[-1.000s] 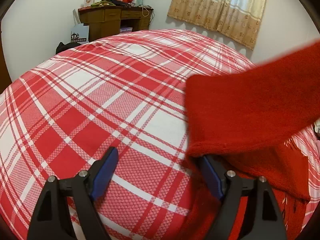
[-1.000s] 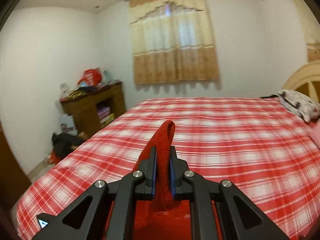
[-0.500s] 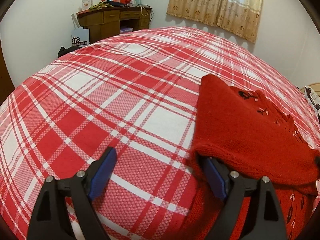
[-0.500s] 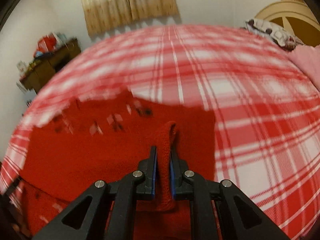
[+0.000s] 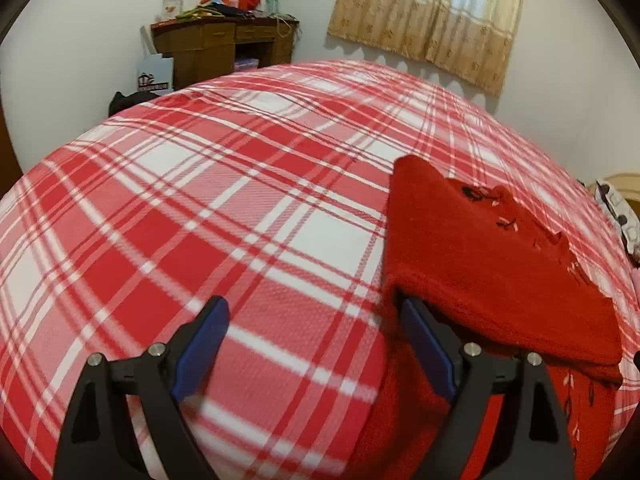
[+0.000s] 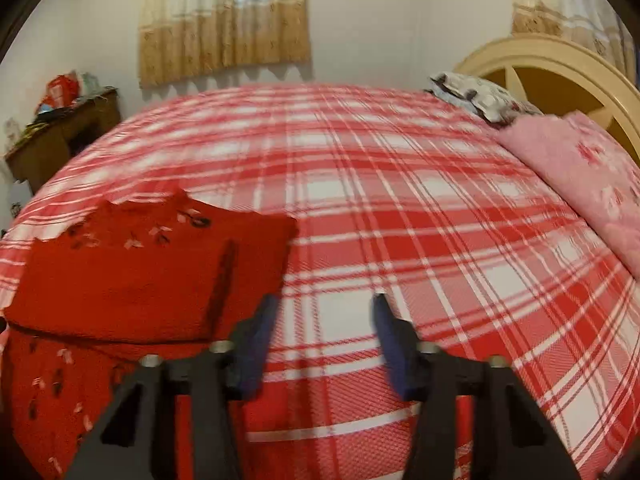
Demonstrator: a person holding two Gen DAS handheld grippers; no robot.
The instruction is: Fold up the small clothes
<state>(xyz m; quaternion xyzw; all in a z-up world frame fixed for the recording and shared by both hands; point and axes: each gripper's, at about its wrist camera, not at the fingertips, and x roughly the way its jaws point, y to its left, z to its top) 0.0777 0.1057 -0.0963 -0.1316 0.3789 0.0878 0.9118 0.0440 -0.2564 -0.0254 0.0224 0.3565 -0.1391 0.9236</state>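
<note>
A small red knitted sweater (image 5: 488, 264) lies folded over on the red-and-white plaid bedspread (image 5: 224, 216). In the left wrist view my left gripper (image 5: 312, 344) stands open; its right finger (image 5: 428, 348) is tucked under the sweater's folded edge, and nothing sits between the pads. In the right wrist view the same sweater (image 6: 136, 276) lies at the lower left. My right gripper (image 6: 324, 340) has its jaws opening just right of the sweater's edge, with only bedspread (image 6: 400, 216) between them.
A wooden desk (image 5: 224, 46) piled with items stands by the far wall, with a curtain (image 5: 432, 16) beside it. A pink blanket (image 6: 580, 184), a patterned pillow (image 6: 476, 96) and a cream headboard (image 6: 560, 64) are at the bed's right end.
The right gripper came down with the raised sweater part, laid it over the rest and let go, its jaws spreading. The left gripper stayed put and open.
</note>
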